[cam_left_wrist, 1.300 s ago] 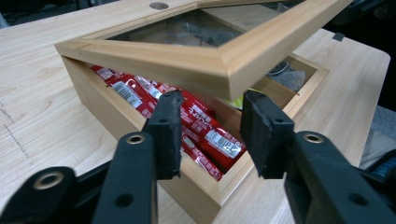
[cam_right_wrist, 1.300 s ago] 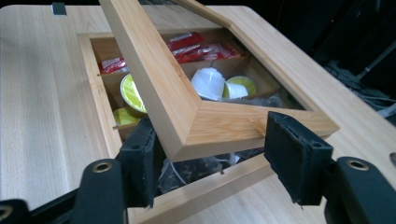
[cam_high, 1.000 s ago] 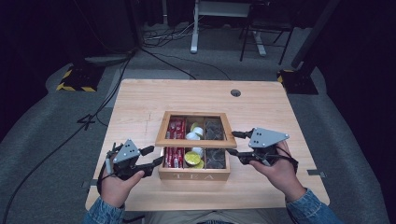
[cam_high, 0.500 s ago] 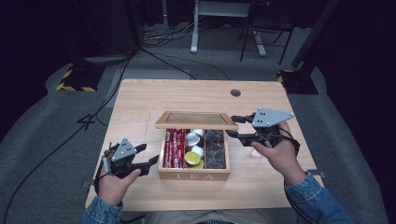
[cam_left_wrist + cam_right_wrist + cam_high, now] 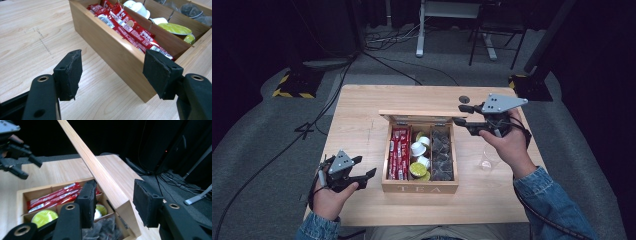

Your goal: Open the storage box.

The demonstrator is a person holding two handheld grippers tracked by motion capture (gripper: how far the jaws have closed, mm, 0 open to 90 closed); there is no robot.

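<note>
Right gripper (image 5: 464,115), in my right hand at upper right of the high view, has its jaws straddling the corner of the raised lid (image 5: 100,173); they have just been closing, and whether the pads press the wood I cannot tell. Left gripper (image 5: 364,172), lower left, stands spread with nothing between its jaws, which have just been opening, beside the tea box (image 5: 419,187) at centre frame.
</note>
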